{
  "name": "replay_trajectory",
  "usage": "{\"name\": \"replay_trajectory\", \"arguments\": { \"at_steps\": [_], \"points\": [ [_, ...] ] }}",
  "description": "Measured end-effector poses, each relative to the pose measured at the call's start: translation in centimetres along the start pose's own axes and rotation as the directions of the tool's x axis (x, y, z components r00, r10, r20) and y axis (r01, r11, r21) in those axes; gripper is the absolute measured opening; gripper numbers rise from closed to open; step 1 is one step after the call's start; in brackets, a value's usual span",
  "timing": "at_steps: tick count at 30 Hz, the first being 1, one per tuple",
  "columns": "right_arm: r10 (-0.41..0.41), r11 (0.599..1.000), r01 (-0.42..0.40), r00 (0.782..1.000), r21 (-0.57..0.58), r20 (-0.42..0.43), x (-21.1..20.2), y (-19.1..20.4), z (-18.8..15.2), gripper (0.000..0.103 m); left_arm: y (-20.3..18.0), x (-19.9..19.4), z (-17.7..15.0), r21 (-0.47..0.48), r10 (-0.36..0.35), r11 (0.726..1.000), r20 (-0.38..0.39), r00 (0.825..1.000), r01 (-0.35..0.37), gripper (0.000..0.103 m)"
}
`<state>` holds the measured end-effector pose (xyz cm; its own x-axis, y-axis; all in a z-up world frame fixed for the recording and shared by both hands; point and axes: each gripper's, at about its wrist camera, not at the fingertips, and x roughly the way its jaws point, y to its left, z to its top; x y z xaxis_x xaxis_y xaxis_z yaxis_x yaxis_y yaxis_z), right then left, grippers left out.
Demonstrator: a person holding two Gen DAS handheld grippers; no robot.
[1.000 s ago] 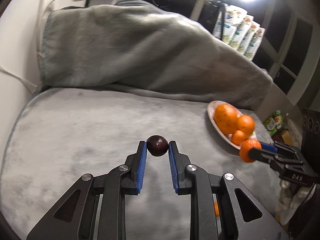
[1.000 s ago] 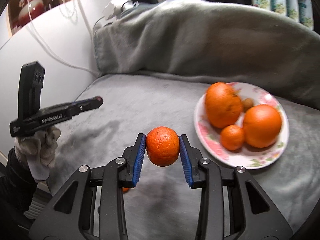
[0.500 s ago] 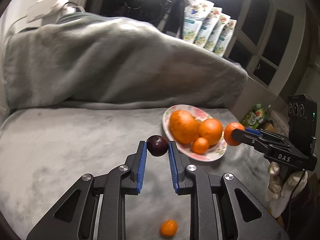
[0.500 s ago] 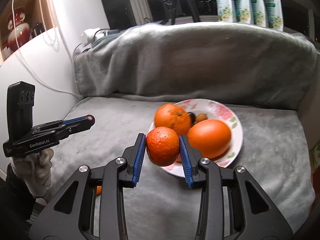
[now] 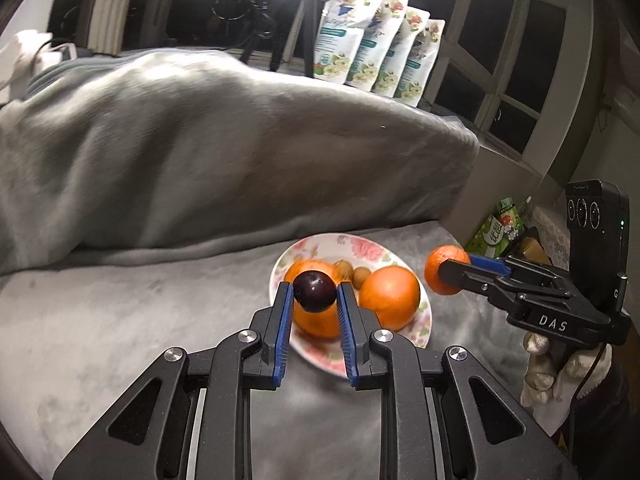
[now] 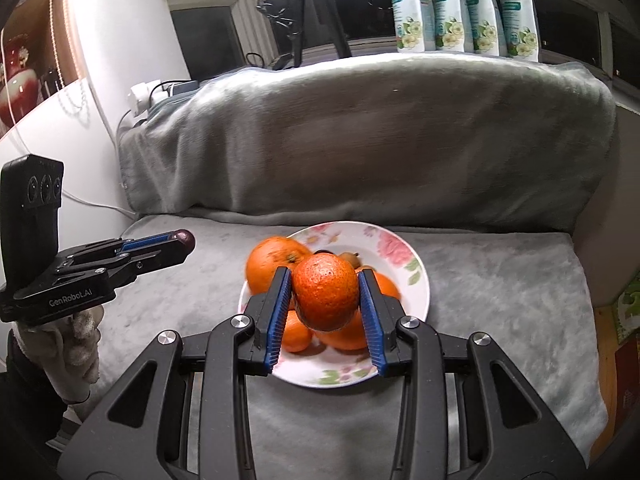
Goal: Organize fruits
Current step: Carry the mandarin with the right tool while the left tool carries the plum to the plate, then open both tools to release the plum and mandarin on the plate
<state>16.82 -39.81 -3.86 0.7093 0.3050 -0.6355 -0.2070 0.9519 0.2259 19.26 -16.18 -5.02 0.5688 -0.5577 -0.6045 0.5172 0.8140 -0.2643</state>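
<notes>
My left gripper (image 5: 314, 294) is shut on a dark purple plum (image 5: 315, 292), held in the air over the near left part of a flowered plate (image 5: 360, 246). My right gripper (image 6: 325, 298) is shut on a tangerine (image 6: 326, 296), hanging above the same plate (image 6: 400, 248). On the plate lie two large oranges (image 5: 390, 298), a smaller tangerine (image 6: 296, 334) and small brown fruits (image 5: 362, 274). In the left wrist view the right gripper (image 5: 444, 276) with its tangerine (image 5: 436, 270) shows to the right of the plate. The left gripper (image 6: 186, 240) with the plum tip (image 6: 185, 237) shows at the left of the right wrist view.
The plate rests on a grey plush blanket (image 5: 120, 320) over a sofa seat, with the draped backrest (image 6: 380, 140) behind. Refill pouches (image 5: 376, 60) and a tripod (image 6: 316, 12) stand on the window sill. A white wall (image 6: 80, 140) bounds the left; packages (image 5: 496, 228) lie beyond the right edge.
Both grippers have travelled toward the plate with their fruit: the plum now hangs over the plate's near left part and the tangerine above its middle. The small orange fruit on the blanket has left view.
</notes>
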Motion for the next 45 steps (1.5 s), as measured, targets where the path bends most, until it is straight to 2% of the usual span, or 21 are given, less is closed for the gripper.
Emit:
{"name": "replay_trajectory", "arguments": {
  "at_steps": [10,19,45],
  "points": [
    [-0.006,0.999,0.006,1.000,0.031,-0.006,1.9,-2.7,1.0,0.036,-1.7,3.2,1.7,0.046,-0.014,0.999,-0.029,0.999,0.015,0.020],
    [0.004,0.998,-0.003,1.000,0.061,-0.022,3.3,-4.5,1.1,0.036,-2.1,5.6,2.3,0.048,-0.017,0.999,-0.057,0.998,0.020,0.020],
    [0.038,0.997,-0.036,0.998,0.062,-0.044,4.9,-4.7,1.3,0.036,-1.7,6.6,2.9,0.034,-0.030,0.999,-0.074,0.997,0.032,0.021]
  ]
}}
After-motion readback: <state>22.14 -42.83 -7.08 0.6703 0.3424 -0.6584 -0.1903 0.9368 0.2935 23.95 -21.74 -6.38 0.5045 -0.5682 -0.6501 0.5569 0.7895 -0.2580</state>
